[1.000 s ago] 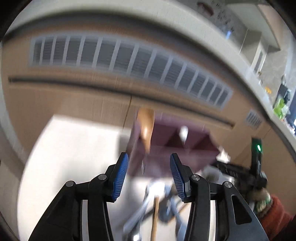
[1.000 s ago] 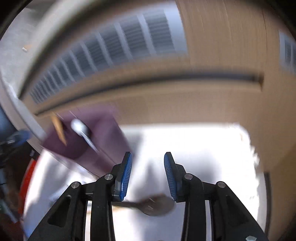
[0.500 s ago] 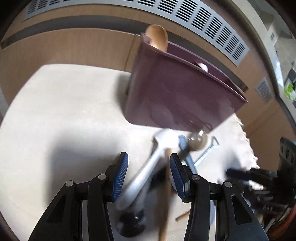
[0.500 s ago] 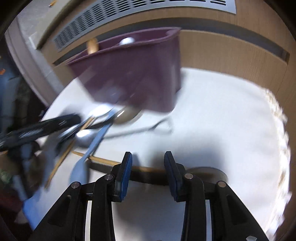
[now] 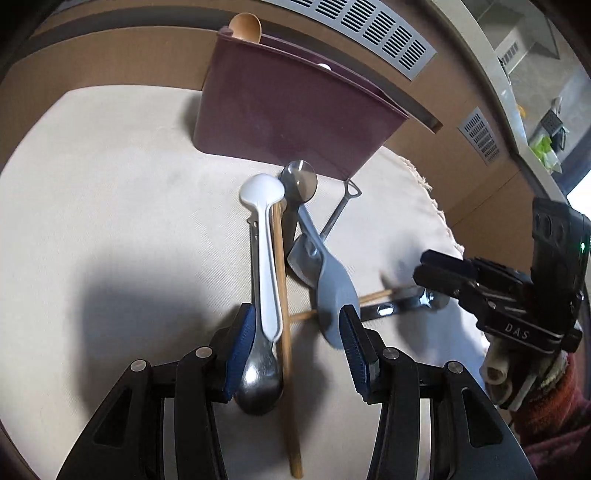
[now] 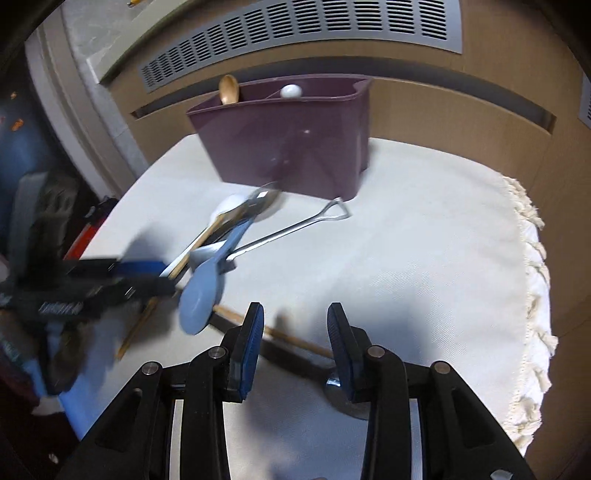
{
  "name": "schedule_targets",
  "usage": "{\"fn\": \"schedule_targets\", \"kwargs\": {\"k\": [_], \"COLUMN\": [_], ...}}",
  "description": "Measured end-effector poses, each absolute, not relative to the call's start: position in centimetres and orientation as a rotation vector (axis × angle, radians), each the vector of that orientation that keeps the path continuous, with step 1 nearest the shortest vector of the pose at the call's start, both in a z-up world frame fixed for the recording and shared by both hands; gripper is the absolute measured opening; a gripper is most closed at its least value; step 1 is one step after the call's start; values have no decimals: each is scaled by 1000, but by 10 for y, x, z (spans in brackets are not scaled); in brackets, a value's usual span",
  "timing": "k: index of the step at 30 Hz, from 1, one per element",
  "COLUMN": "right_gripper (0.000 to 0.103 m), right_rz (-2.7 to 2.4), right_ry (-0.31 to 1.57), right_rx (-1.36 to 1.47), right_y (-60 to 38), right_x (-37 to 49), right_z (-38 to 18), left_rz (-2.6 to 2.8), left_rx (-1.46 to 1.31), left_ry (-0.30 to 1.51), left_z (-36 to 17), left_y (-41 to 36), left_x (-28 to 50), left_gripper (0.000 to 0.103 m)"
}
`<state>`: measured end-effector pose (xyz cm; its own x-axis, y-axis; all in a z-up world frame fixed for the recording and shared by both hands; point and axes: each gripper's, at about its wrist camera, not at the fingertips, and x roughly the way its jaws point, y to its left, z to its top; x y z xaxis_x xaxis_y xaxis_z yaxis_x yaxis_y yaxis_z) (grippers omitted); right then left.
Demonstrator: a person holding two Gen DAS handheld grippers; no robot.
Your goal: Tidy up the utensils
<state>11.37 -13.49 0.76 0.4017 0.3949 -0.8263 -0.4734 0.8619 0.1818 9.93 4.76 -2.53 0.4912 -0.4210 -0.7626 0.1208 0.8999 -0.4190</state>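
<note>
A purple utensil holder [image 5: 288, 110] stands on a white cloth [image 5: 110, 206], with a wooden spoon [image 5: 245, 26] and a white utensil head [image 6: 290, 91] inside; it also shows in the right wrist view [image 6: 288, 144]. A pile lies in front of it: white spoon [image 5: 266, 243], wooden chopstick [image 5: 284, 332], metal spoon [image 5: 258, 384], blue-grey spoon [image 5: 332, 288], dark ladle [image 5: 299, 177]. My left gripper [image 5: 297, 332] is open low over the pile, its fingers either side of the white spoon and chopstick. My right gripper [image 6: 295, 339] is open over a chopstick [image 6: 280, 334] and a metal spoon [image 6: 343, 398].
A wood-panelled wall with grey vent grilles [image 6: 295, 40] runs behind the holder. The cloth's fringed edge [image 6: 535, 295] lies to the right. A thin metal-handled utensil [image 6: 295, 229] lies beside the pile. Dark clutter [image 6: 48, 206] sits off the table's left side.
Both grippers have tilted down from the wall and lowered toward the table. The left one has closed in over the utensil pile. Both stay open.
</note>
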Motion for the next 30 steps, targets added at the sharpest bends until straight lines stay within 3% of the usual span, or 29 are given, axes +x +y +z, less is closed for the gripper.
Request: {"fn": "schedule_targets", "kwargs": {"k": [19, 30], "right_gripper": [33, 35], "right_rz": [580, 423], "right_ry": [1023, 1002], "right_rx": [-161, -128], "right_y": [-58, -135], "right_x": [128, 116], "right_z": [-8, -3], "left_rz": [-101, -121], "left_rx": [-302, -238], "left_ry": [949, 985], "left_z": [-13, -20], "left_y": [86, 58], "left_x": [104, 145], "left_gripper": [48, 48]}}
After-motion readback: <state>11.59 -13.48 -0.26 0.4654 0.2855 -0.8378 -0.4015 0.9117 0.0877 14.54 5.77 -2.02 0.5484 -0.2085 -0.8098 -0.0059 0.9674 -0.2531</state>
